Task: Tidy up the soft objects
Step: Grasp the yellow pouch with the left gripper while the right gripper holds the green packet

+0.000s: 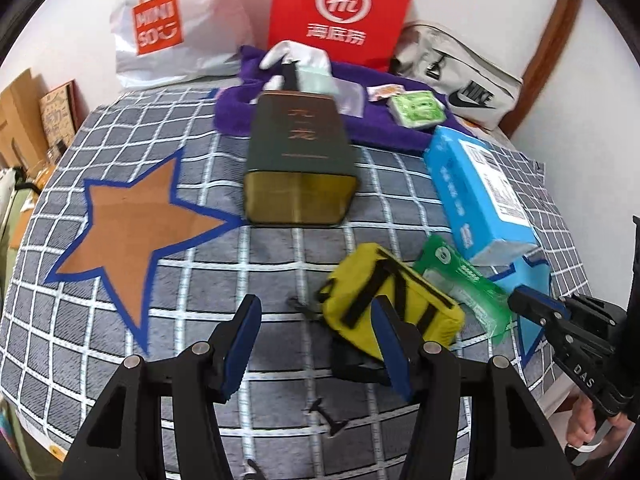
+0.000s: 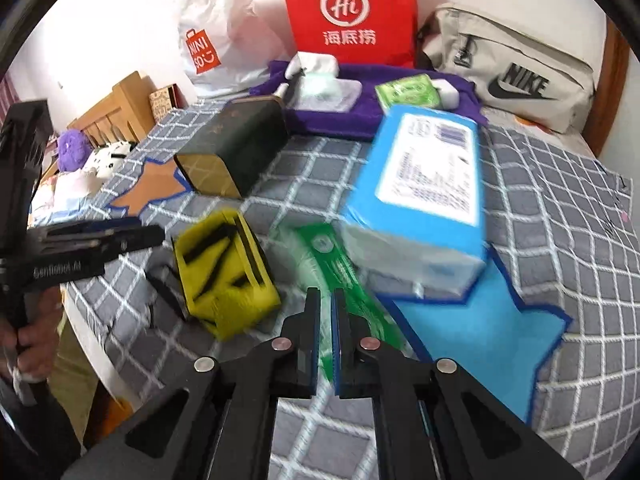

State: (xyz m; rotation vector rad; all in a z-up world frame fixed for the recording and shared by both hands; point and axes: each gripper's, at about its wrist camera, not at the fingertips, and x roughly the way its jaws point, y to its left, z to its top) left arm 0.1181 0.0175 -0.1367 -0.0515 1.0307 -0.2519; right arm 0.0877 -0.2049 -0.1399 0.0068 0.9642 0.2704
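My left gripper is open and empty above the checked cloth, its right finger just in front of a yellow pouch with black straps. The pouch also shows in the right wrist view. My right gripper is shut on the near end of a green plastic packet, which lies beside the pouch; the packet also shows in the left wrist view. A blue tissue pack rests on a blue star marker. An orange star marker lies at the left.
A dark green tin box lies mid-table. A purple towel at the back holds wet wipes and a small green pack. A Miniso bag, red paper bag and Nike bag stand against the wall.
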